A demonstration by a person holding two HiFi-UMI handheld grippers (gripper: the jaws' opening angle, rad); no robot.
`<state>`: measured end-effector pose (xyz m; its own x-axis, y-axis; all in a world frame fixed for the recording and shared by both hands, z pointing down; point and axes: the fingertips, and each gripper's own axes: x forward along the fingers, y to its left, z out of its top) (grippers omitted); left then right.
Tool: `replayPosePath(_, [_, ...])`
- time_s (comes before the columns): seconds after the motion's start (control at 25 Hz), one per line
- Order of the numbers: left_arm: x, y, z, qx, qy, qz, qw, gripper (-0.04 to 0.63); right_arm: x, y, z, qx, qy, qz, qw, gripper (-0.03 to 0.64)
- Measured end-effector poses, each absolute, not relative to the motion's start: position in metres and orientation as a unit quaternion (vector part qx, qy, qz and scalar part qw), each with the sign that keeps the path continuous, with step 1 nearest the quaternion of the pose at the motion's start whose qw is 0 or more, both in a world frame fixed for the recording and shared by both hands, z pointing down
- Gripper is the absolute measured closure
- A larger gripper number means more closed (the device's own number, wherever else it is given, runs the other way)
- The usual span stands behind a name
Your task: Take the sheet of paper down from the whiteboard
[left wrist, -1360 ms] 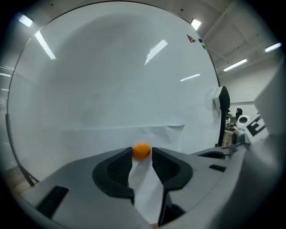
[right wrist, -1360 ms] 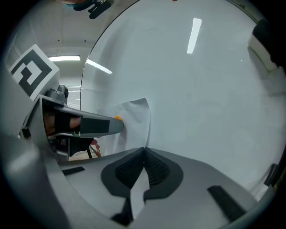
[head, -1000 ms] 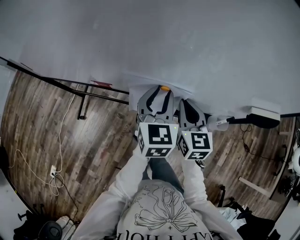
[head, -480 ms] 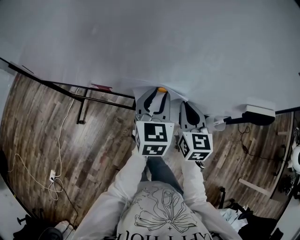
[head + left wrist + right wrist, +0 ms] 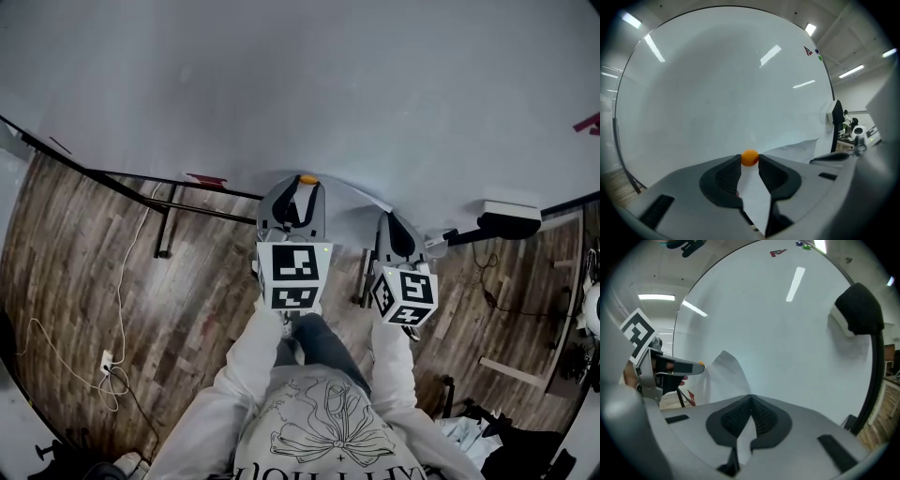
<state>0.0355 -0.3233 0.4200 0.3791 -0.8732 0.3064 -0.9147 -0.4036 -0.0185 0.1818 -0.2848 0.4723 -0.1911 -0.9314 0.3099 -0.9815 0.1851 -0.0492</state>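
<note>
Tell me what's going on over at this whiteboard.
A person is working at the whiteboard with two grippers. The left gripper pinches a small orange magnet at the tips of its fingers. The right gripper is shut on the sheet, which bows away from the board and looks close to free.

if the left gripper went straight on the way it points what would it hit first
Most likely the large glossy white whiteboard, dead ahead of the left gripper; the small orange ball pinched at its jaw tips would touch it first. The gap is hard to judge.
</note>
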Motion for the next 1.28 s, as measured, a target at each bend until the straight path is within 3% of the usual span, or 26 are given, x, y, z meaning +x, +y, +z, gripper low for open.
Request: replayPosePath(1.28, [0.022, -0.309, 0.394, 0.818, -0.56, 0.126, 0.037, 0.477, 0.23, -0.211, 0.397, 0.698, -0.71, 0.072, 0.057, 0.615])
